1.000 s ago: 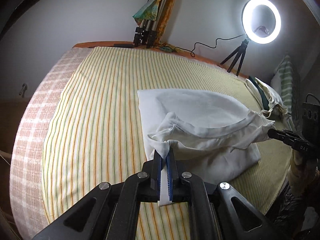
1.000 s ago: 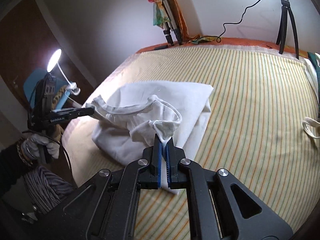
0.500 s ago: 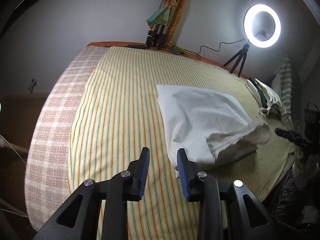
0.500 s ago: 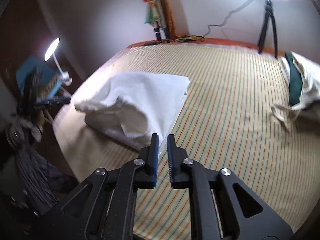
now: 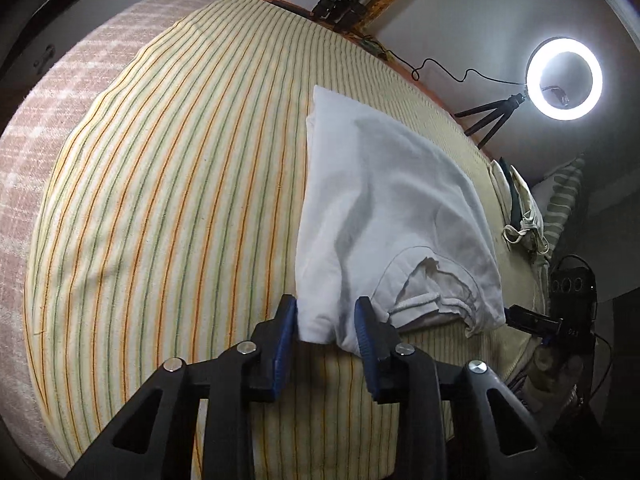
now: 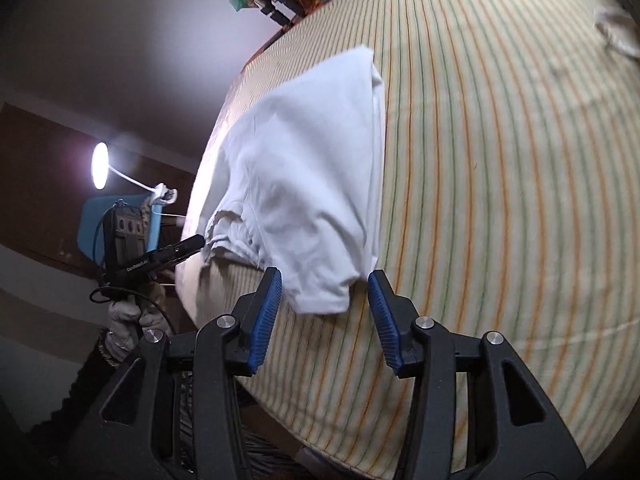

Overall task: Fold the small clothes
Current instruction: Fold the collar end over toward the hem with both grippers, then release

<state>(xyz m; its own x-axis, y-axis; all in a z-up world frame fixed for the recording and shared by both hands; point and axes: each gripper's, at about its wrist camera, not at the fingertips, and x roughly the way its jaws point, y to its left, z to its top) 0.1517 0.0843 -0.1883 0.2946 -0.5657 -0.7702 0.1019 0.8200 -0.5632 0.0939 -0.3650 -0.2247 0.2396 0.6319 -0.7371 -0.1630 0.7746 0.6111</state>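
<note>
A white folded garment lies on the striped bedsheet near the bed's front edge. My left gripper is open, its blue pads on either side of the garment's near left corner. My right gripper is open, its pads on either side of the garment's near right corner. The right gripper also shows in the left wrist view, at the garment's far corner. The left gripper shows in the right wrist view, at the gathered hem.
A ring light on a tripod stands at the bed's far side. Other pale clothes lie at the right edge. A desk lamp and blue object stand beyond the bed. Tripod legs lean on the wall.
Both grippers let go of the garment, opened wide and dropped low toward its near corners. The lifted layer has fallen flat into a fold.
</note>
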